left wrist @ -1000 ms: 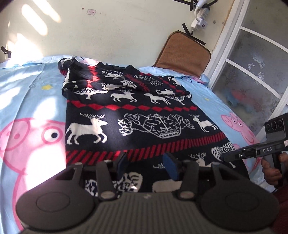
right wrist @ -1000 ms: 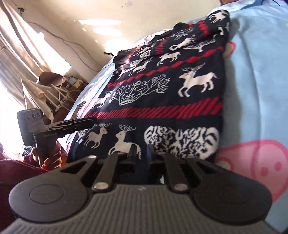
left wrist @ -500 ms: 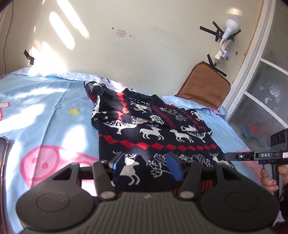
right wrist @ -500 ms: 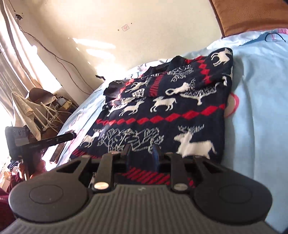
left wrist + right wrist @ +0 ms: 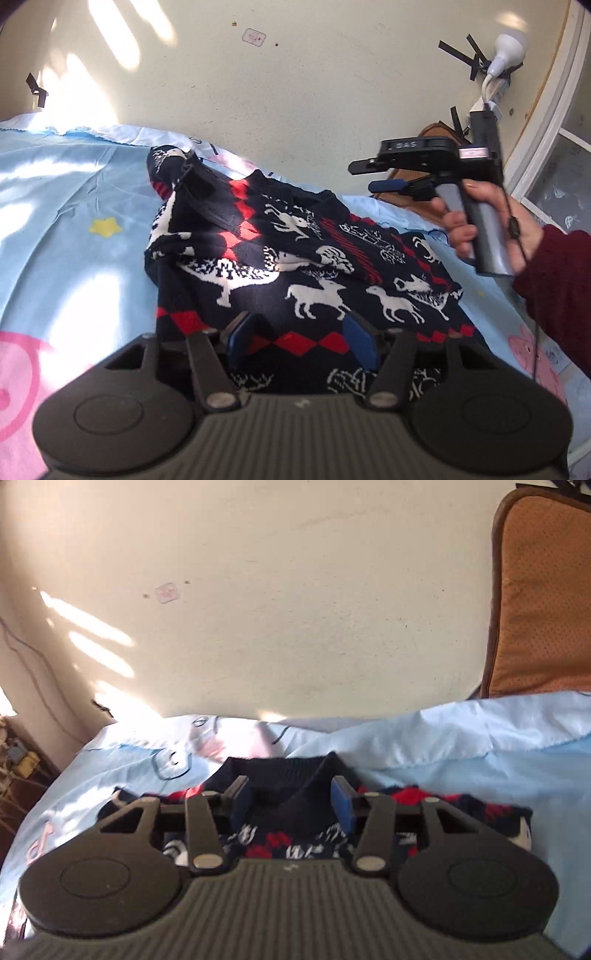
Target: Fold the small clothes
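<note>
left wrist view, from the left: light blue bedsheet (image 5: 66, 229) with a pink cartoon print at the lower left edge and a yellow star (image 5: 105, 226) just beside the garment; sun patches on the cream wall (image 5: 295, 92) above; centre, the dark knit sweater (image 5: 295, 266) with white reindeer and red diamond bands lies on the sheet, its upper part folded over itself in a bunched layer towards the wall; left gripper (image 5: 301, 338) sits low over the sweater's near half, jaws spread and opening, blue pads apart with only the fabric surface seen through the gap, nothing pinched; right of centre, the right gripper (image 5: 373, 175) is raised above the sweater's far right corner, held by a hand (image 5: 491, 225) in a dark red sleeve (image 5: 554, 291); its fingers show side-on, apart and bare; far right, a brown cushion (image 5: 428, 133) against the wall and a white lamp bulb (image 5: 509, 50) taped above it; right wrist view, same order: blue sheet (image 5: 461, 738) rumpled at the wall; sweater collar (image 5: 284, 775) directly ahead; right gripper (image 5: 290, 799) jaws spread and opening, the dark collar seen between the pads, pads not pressing it; brown cushion (image 5: 543, 602) upright at the far right.
</note>
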`<action>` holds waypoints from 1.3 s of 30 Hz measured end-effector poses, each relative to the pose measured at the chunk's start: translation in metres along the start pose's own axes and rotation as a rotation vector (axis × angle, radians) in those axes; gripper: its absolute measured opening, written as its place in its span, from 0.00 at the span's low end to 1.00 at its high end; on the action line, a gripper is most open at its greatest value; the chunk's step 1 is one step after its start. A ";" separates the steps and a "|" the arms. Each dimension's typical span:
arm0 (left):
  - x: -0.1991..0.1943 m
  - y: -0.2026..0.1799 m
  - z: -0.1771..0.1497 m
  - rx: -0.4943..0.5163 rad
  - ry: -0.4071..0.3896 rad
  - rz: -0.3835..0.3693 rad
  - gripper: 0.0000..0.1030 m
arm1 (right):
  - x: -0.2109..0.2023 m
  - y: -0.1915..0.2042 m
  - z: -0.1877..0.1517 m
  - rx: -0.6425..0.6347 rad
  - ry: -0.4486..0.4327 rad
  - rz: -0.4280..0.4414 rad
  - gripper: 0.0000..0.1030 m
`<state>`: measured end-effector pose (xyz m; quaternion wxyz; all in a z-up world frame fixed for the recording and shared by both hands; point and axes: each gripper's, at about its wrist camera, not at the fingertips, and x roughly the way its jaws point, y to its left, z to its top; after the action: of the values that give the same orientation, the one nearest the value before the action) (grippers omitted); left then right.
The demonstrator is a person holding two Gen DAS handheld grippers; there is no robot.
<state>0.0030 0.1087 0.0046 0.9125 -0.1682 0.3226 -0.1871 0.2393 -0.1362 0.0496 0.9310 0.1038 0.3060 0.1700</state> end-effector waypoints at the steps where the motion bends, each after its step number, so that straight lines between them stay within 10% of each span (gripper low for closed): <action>1: 0.001 0.002 0.000 -0.015 0.006 0.001 0.53 | 0.013 -0.002 0.005 -0.002 0.009 -0.026 0.53; 8: 0.003 0.014 0.004 -0.076 0.007 -0.065 0.53 | 0.089 -0.019 0.009 0.018 0.172 -0.096 0.53; 9: 0.003 0.015 0.004 -0.086 0.007 -0.070 0.53 | 0.088 -0.016 0.006 -0.026 0.161 -0.103 0.46; 10: 0.003 0.017 0.005 -0.097 0.008 -0.075 0.53 | 0.087 -0.013 0.005 -0.060 0.170 -0.091 0.11; 20: -0.003 0.023 0.005 -0.146 -0.037 -0.091 0.53 | -0.045 0.018 -0.016 -0.167 0.040 0.061 0.12; 39: -0.092 0.033 -0.015 -0.319 -0.203 -0.219 0.80 | -0.189 0.036 -0.207 -0.165 0.012 0.225 0.11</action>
<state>-0.0654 0.1763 0.0280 0.8763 -0.3626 0.2345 -0.2137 -0.0375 -0.1562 -0.0025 0.9095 0.0598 0.2828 0.2986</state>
